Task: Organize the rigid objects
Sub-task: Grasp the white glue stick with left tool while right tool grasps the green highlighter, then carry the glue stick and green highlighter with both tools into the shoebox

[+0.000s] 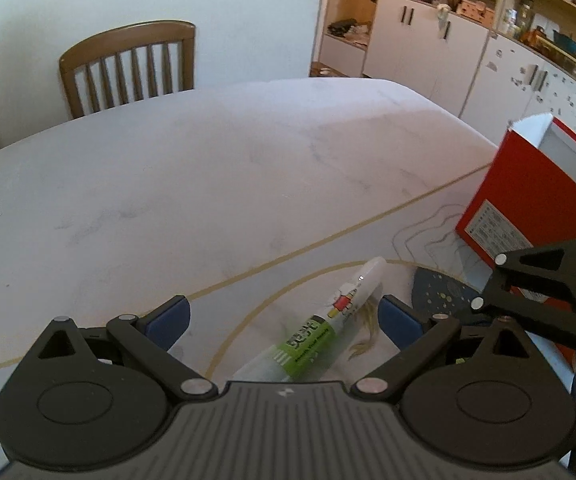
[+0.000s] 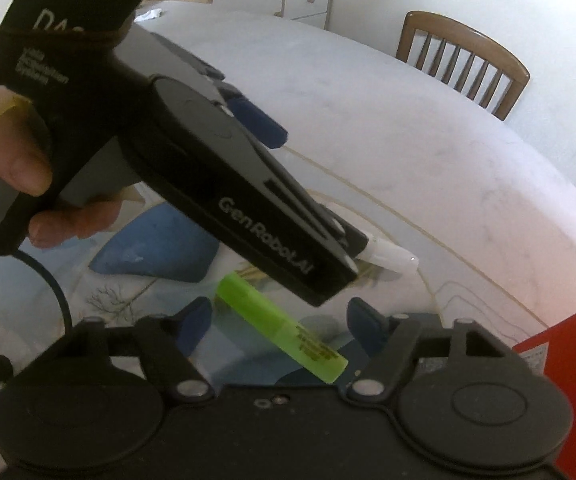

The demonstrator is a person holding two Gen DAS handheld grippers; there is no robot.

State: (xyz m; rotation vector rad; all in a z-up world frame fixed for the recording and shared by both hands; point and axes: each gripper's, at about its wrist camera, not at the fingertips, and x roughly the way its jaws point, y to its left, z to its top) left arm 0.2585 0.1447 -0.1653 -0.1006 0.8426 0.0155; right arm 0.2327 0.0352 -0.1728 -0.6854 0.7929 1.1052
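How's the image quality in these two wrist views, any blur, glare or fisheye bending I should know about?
Left wrist view: the table edge bows from fisheye distortion, the glue tube is slightly soft, and a small glint sits near its tip. Right wrist view: the green highlighter is blurred, the left gripper body fills the foreground, and dark vignette shows in the corners.

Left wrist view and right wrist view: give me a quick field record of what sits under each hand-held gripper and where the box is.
left hand-held gripper: open, above the white tube
white tube: green label, lies on the table between the blue fingers, untouched
right hand-held gripper: open
green marker: lies diagonally between its fingers, ungrasped
red box: open top, on table to the right
table: white cloth with gold lines
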